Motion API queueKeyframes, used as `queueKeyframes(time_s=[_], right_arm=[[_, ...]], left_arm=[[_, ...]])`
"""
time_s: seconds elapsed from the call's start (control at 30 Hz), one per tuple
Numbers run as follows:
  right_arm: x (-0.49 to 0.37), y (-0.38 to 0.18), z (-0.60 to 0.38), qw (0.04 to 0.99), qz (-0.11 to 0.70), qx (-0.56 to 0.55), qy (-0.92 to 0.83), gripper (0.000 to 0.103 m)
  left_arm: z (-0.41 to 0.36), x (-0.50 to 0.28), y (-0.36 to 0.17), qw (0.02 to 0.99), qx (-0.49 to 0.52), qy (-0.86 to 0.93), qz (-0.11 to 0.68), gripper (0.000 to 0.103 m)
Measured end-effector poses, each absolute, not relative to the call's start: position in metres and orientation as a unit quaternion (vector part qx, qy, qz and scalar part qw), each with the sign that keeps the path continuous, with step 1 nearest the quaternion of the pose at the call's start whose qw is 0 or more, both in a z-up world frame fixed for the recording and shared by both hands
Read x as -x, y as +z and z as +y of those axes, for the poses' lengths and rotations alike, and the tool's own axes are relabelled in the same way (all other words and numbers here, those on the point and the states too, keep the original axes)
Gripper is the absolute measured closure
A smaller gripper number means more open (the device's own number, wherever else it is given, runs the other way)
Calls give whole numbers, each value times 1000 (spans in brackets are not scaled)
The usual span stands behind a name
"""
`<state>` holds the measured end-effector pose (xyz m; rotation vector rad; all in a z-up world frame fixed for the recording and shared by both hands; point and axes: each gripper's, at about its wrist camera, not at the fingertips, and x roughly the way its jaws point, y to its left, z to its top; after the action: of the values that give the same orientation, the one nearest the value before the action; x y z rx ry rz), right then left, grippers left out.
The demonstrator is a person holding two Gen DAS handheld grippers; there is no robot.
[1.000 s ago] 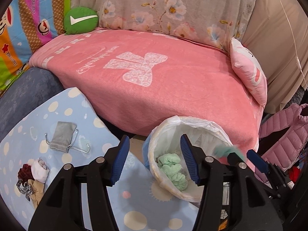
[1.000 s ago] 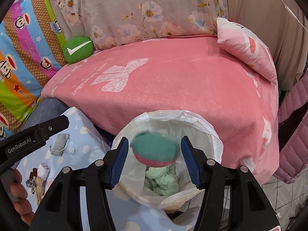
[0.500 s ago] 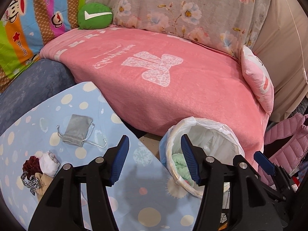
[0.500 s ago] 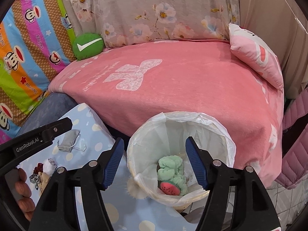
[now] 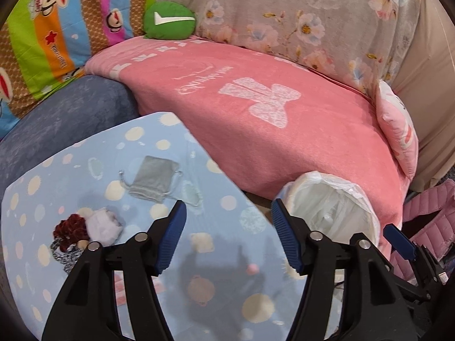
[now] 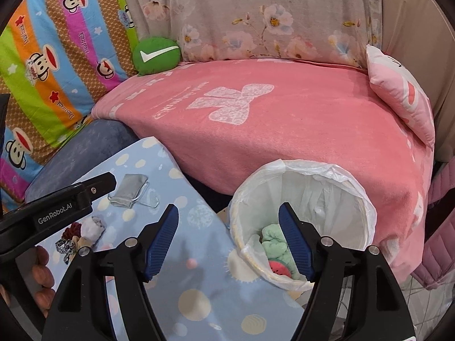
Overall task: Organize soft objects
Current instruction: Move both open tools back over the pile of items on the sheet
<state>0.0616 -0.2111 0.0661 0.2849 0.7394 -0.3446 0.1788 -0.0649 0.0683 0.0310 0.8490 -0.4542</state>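
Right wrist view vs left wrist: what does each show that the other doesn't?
Right wrist only: the bin's contents, a mint-green fuzzy item and a watermelon-print piece, plus the person's hand on the left gripper.

Left wrist only: the right gripper's blue finger at the right edge.

Both: white-lined bin, grey drawstring pouch, the small pile of scrunchies on the blue dotted cloth, pink blanket, green checkmark cushion.
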Motion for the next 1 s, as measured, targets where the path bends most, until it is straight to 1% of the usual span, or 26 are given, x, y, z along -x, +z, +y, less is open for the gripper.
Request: queueKeyframes(time_s=[0.33, 0.47, 0.77, 1.0], right_arm=[[-81, 56, -150, 911, 377, -113, -122, 33], [-89, 48, -124, 909, 391, -104, -101, 33], [-103, 21, -72, 901, 421, -90, -59, 33], [-109, -5, -43, 890, 447, -82, -40, 33]], left_arm=[[8, -189, 48, 888, 7, -166, 428, 39], [40, -195, 36, 887, 22, -141, 439, 31], [115, -207, 3, 876, 56, -80, 472, 31], [155, -216, -25, 856, 92, -57, 505, 30]])
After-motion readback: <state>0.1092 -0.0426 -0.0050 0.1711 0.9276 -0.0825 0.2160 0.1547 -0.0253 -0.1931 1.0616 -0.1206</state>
